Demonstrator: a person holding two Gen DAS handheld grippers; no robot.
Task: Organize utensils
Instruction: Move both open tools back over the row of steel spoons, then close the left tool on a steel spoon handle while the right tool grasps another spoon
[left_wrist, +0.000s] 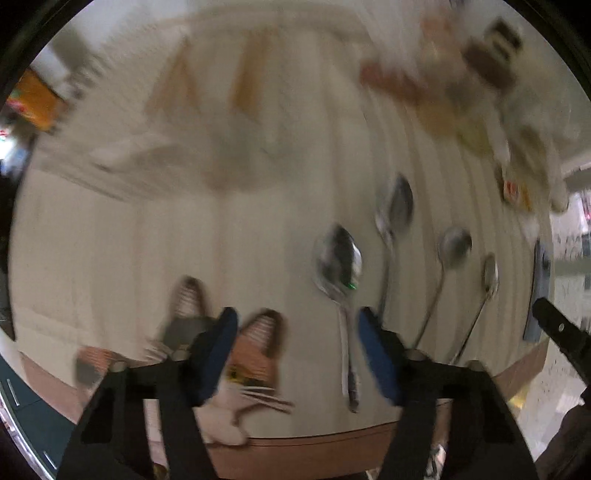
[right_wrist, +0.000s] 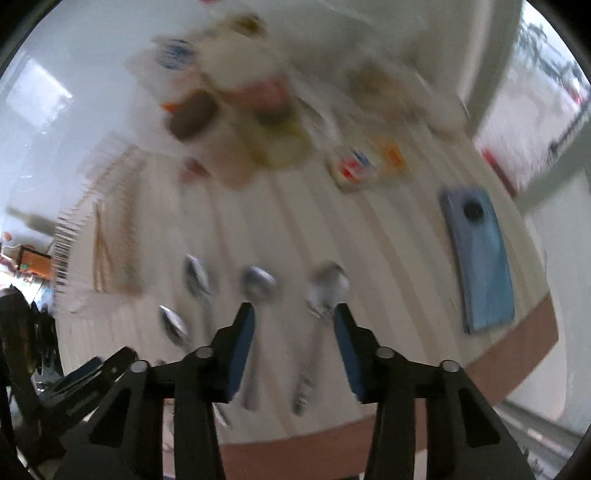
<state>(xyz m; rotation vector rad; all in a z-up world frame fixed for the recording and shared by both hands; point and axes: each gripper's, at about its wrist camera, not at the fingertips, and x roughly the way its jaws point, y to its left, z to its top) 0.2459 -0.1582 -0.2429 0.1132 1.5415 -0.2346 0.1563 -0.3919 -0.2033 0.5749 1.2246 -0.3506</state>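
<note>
While both views blur with motion, we hover our two grippers over a striped tabletop (left_wrist: 221, 240) where the utensils lie in a loose row near the front edge. Our left gripper (left_wrist: 297, 354) has its fingers parted around the handle of a large spoon (left_wrist: 338, 260) without pressing it; three more spoons lie to its right. Our right gripper (right_wrist: 293, 347) is likewise parted and empty, above the handles of a spoon (right_wrist: 258, 284) and what looks like a fork (right_wrist: 328, 286). We judge the sorting barely begun: nothing is held, and every utensil we can see remains loose on the tabletop.
</note>
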